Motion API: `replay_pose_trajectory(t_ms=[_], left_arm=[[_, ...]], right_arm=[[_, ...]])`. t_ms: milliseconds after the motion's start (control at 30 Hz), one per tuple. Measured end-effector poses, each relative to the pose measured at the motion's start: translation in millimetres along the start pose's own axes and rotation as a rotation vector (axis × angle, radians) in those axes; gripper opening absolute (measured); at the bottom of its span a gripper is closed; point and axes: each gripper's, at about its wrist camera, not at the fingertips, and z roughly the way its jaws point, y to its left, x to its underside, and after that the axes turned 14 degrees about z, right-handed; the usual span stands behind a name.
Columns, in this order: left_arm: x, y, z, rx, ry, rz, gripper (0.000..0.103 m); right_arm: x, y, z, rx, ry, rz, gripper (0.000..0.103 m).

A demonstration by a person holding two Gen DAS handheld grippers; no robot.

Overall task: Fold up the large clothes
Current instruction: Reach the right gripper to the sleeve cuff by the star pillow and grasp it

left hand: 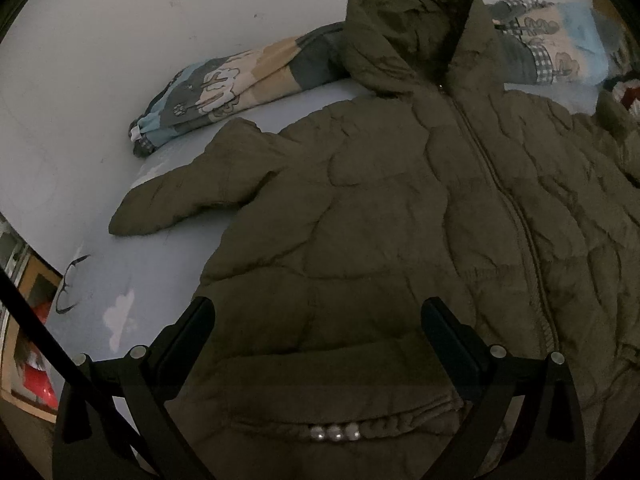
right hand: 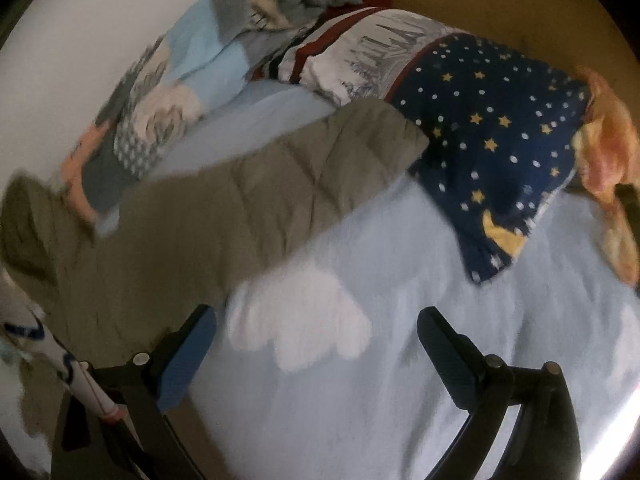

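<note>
An olive quilted hooded jacket [left hand: 400,208] lies flat, front up and zipped, on a pale blue bed sheet [left hand: 160,280]. Its hood [left hand: 404,28] points away and its left sleeve [left hand: 188,192] is spread out to the side. My left gripper [left hand: 318,316] is open and empty, hovering over the jacket's lower hem. In the right wrist view the jacket's other sleeve [right hand: 248,200] stretches across the sheet [right hand: 400,360]. My right gripper [right hand: 316,324] is open and empty above the sheet, just beside that sleeve.
A patchwork blanket [left hand: 224,84] is bunched along the white wall behind the hood. A star-print navy pillow [right hand: 492,136] and more bedding [right hand: 372,52] lie at the sleeve's end. Glasses [left hand: 70,284] sit near the bed's left edge.
</note>
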Motion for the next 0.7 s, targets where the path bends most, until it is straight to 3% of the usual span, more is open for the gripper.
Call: replay_pose_trajectory(t_ms=[133,300,700], left_arm=[[1.6,-4.9,2.3,-0.006,-0.004,0.029,0.103],[1.5,-6.8,3.9,-0.005,-0.011,0.045,0.103],[2.2,-11.4,7.4,0.017,-0.008,0.056,0.103]], right_arm=[[-44.7,-19.5,13.7,-0.104,0.016,0.118,0.091],[-82.5,-50.6,33.8,-0.153,0.017,0.238,0.076],[-117.0,-82.3,78.8,-0.278,0.022,0.345,0.045]])
